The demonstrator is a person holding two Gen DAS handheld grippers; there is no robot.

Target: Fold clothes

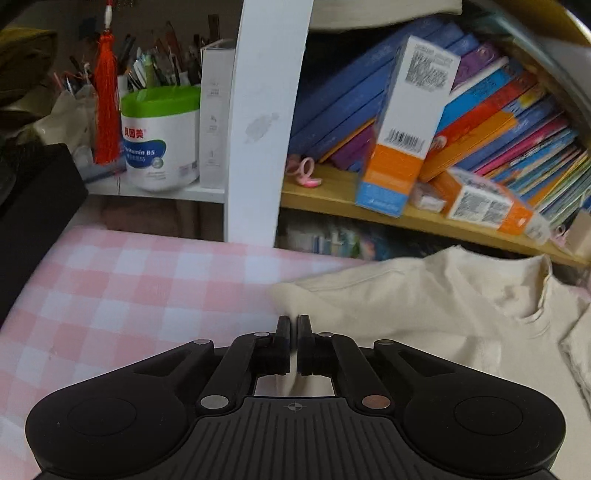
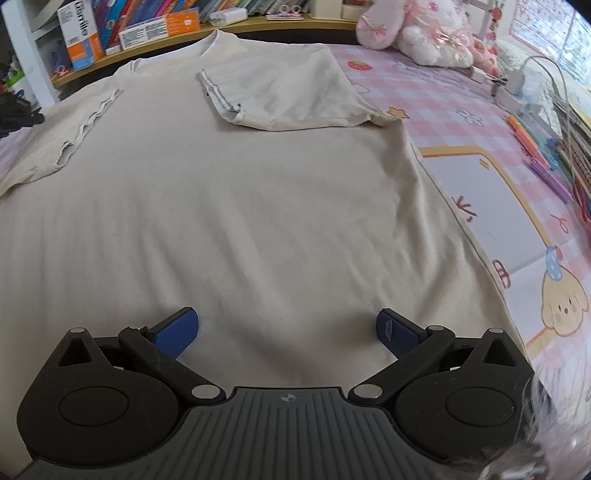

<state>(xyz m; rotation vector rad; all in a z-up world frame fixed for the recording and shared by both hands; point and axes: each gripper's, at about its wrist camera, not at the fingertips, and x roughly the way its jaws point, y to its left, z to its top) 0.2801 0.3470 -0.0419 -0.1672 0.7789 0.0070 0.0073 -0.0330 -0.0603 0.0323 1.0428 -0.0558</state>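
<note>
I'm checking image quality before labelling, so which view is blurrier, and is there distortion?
Left wrist view: books and boxes smeared by motion blur, shelf bowed by the fisheye. Right wrist view: sharper, cream T-shirt evenly lit, edges curved.

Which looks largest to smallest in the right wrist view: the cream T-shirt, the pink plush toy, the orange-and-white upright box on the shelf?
1. Cream T-shirt, which fills most of the frame.
2. Pink plush toy.
3. Orange-and-white box.
The toy and box both sit far back, so their order is unsure.
</note>
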